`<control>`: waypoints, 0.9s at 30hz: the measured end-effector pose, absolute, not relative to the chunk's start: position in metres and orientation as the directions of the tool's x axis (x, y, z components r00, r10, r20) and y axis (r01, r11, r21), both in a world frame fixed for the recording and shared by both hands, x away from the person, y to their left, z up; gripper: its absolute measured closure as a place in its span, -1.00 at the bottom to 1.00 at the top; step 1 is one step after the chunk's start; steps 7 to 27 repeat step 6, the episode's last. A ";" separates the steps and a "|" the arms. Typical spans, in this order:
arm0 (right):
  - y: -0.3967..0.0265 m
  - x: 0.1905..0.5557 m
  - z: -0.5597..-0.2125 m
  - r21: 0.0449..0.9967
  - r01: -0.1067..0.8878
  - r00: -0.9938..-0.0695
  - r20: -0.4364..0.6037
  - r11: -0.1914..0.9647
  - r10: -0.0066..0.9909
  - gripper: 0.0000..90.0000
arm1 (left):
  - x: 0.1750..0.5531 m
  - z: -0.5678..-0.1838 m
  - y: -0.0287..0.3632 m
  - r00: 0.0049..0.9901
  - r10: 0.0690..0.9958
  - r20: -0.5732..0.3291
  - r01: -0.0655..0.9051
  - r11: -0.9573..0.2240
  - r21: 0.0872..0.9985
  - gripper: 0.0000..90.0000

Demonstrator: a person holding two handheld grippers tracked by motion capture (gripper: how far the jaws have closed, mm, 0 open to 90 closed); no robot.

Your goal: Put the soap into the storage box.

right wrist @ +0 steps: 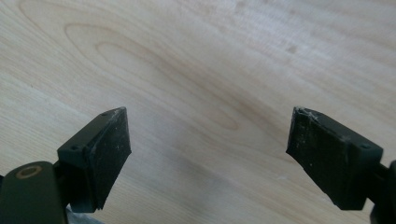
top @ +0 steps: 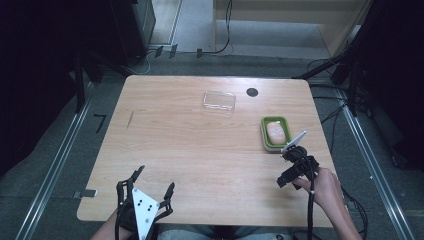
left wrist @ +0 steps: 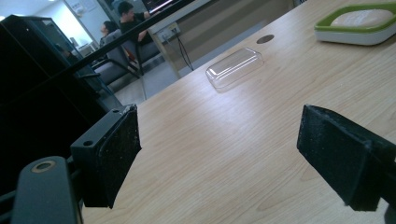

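On the wooden worktop (top: pixel 200 150), a green tray (top: pixel 263 135) with a pale pink block (top: pixel 275 131) lay near the right edge, a clear lid (top: pixel 219 100) farther back. Both the left gripper (top: pixel 151 183) and right gripper (right wrist: pixel 208 140) had fingers spread, empty. The right one, just beside the tray, could knock it off.

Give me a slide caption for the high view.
Two open grippers over a wooden table with soap dish and clear lid.
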State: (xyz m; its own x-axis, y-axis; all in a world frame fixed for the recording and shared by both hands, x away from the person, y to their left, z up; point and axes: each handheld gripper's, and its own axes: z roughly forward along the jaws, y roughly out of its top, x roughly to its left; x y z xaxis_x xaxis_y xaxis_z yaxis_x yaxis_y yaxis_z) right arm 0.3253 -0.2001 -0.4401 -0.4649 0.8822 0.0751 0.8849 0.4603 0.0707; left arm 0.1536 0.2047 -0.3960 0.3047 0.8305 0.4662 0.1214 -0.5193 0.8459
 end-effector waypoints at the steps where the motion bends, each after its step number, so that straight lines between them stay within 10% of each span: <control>1: -0.200 0.324 -0.442 0.065 0.884 -0.466 0.077 0.462 0.881 -0.69 | 0.154 -0.396 0.205 0.304 0.831 0.466 0.121 -0.519 0.846 -0.69; 27: -0.197 0.318 -0.449 0.042 0.879 -0.478 0.078 0.476 0.875 -0.69 | 0.154 -0.396 0.205 0.300 0.833 0.464 0.121 -0.516 0.848 -0.69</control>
